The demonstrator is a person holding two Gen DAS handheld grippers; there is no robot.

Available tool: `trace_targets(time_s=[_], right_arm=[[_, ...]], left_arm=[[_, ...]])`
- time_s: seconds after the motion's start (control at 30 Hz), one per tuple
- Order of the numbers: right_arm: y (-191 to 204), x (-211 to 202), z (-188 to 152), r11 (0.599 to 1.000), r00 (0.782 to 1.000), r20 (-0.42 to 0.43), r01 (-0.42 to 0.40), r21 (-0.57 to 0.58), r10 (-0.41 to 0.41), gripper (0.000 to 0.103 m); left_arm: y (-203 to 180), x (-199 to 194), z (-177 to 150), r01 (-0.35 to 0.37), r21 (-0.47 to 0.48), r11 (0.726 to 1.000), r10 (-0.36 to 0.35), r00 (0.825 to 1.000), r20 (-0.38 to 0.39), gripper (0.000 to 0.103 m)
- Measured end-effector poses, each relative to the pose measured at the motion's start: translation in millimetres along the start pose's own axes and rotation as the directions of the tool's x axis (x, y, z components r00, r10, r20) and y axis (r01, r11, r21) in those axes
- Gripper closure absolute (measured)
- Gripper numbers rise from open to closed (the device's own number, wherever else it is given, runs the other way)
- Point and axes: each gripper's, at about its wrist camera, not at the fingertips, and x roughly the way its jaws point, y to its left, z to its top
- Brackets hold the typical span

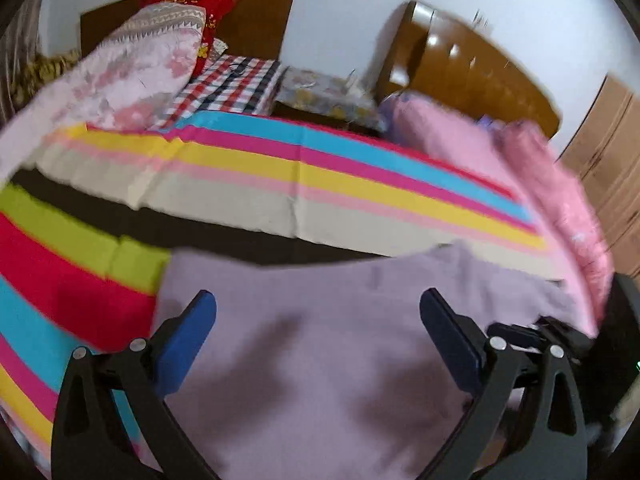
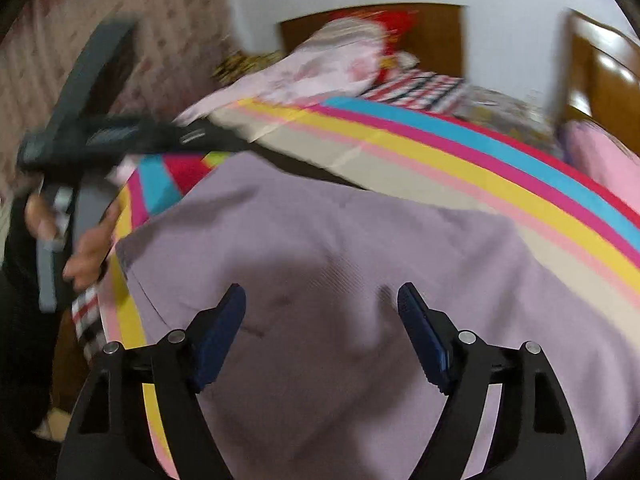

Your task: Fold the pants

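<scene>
We see the lilac pants (image 2: 360, 248) lying as a broad, mostly flat panel on the striped bed sheet (image 1: 280, 168), near the edge of the bed closest to us. Its outline looks roughly rectangular with a few soft wrinkles, so we judge at least one fold is in, though blur keeps us from counting layers; a further fold and some smoothing probably remain. Our left gripper (image 1: 318, 312) hangs above the cloth with its jaws spread wide and nothing between the blue pads. Our right gripper (image 2: 322, 308) is likewise parted well above the fabric, gripping nothing. In the right wrist view we also catch the hand (image 2: 86, 252) on the other tool's handle at the left. Pillows (image 1: 132, 60) are piled at the head of the bed. We can read no brand, label or writing anywhere
</scene>
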Motion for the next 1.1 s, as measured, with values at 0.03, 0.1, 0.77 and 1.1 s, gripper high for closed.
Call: trace_targets(time_s=[0.03,0.1,0.77,1.1], right_arm=[[-3,16,1,1.000,0.996,-0.080,0.025,-0.011,-0.026,0.026],[-3,15,2,1.000,0.998,-0.059,0.005,-0.011,-0.005,0.025],[-172,-266,-290,0.423,0.878,0.184,0.023,0.906,-0.443,0.019],[-158,-229,-289,0.502,0.923,0.169,0.030,0.864,-0.345,0.018]], left_arm=[[1,16,3,-0.029,0.003,1.000,0.029,0.998,-0.047,0.002],[10,50,2,-0.096,-0.008,0.995,0.094,0.985,-0.145,0.002],[-159,44,-78,0.011,0.243,0.970,-0.008,1.000,-0.015,0.002],[-161,64,-97,-0.103,0.318,0.943,0.115,0.993,-0.019,0.001]])
